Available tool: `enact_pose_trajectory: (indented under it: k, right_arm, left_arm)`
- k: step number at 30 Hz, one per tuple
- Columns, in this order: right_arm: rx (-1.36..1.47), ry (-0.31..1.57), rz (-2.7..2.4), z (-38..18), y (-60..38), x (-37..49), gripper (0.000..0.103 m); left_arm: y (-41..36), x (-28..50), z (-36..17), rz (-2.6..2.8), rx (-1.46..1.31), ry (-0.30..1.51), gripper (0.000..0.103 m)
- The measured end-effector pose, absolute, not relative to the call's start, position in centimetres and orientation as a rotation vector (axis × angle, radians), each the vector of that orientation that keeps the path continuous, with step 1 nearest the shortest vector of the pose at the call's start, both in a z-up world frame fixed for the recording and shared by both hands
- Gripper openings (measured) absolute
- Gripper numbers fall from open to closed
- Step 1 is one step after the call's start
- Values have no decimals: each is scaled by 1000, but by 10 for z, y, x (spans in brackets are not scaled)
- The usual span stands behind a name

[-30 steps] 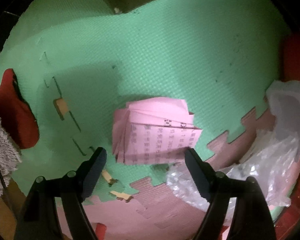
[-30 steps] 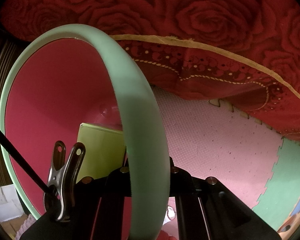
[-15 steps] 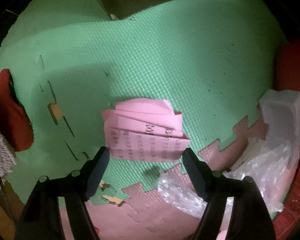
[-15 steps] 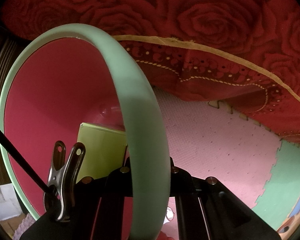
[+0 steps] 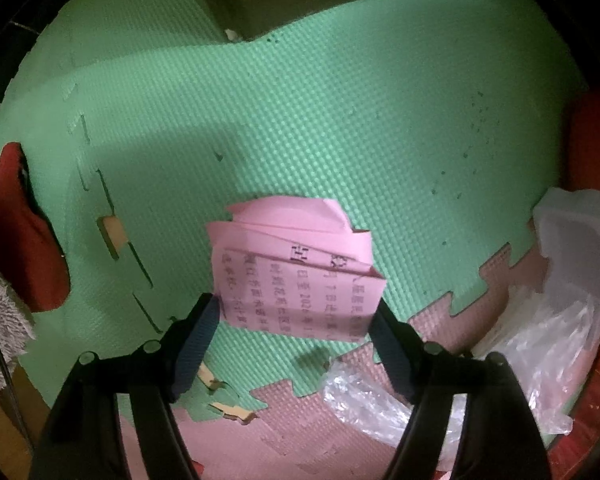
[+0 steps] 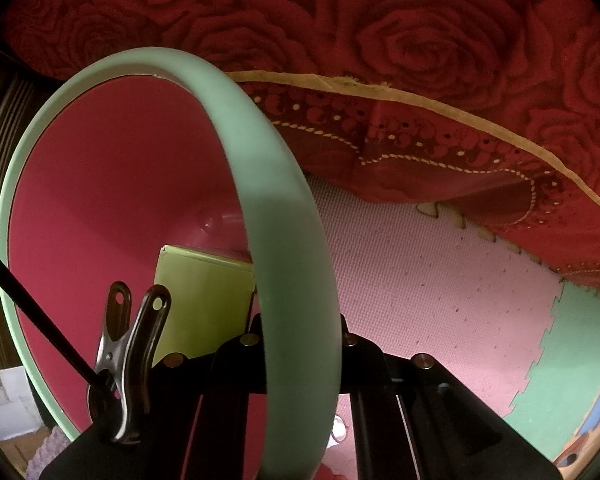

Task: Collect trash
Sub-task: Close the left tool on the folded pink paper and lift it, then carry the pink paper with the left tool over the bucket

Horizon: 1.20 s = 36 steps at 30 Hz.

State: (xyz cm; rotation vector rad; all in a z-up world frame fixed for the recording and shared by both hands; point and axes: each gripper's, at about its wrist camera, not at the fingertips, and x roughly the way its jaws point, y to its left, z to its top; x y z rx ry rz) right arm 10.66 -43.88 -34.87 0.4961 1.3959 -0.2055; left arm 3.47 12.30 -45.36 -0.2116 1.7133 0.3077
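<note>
The folded pink paper [image 5: 292, 268], printed with dark characters, lies on the green foam mat [image 5: 320, 120], and in my left wrist view it now sits lower and larger than a second ago, its bottom edge between the left gripper [image 5: 296, 316] fingers. Those fingers have just been narrowing but stand spread, flanking the paper; I cannot tell whether they touch it. Crinkled clear plastic [image 5: 540, 344] and a white moulded tray [image 5: 580, 232] lie right, on pink interlocking tiles.

My right wrist view is unchanged: the right gripper [image 6: 300, 344] fingers pinch the smooth mint-green rim [image 6: 296, 240] of a red bin holding a yellow-green box [image 6: 204, 296]. A rose-patterned red cloth [image 6: 400, 40] hangs behind.
</note>
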Motion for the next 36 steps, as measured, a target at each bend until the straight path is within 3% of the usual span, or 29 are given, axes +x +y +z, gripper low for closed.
enact_pose_trajectory:
  k: [18,36]
  right_arm:
    - [494,1396,-204,-347,-435,109,9]
    - [510,1388,-199,-347,-436,107,9]
  left_arm:
    - [89,13,-373,282,-179,1609,74]
    - [43,32,-211,117,-199,1386,74]
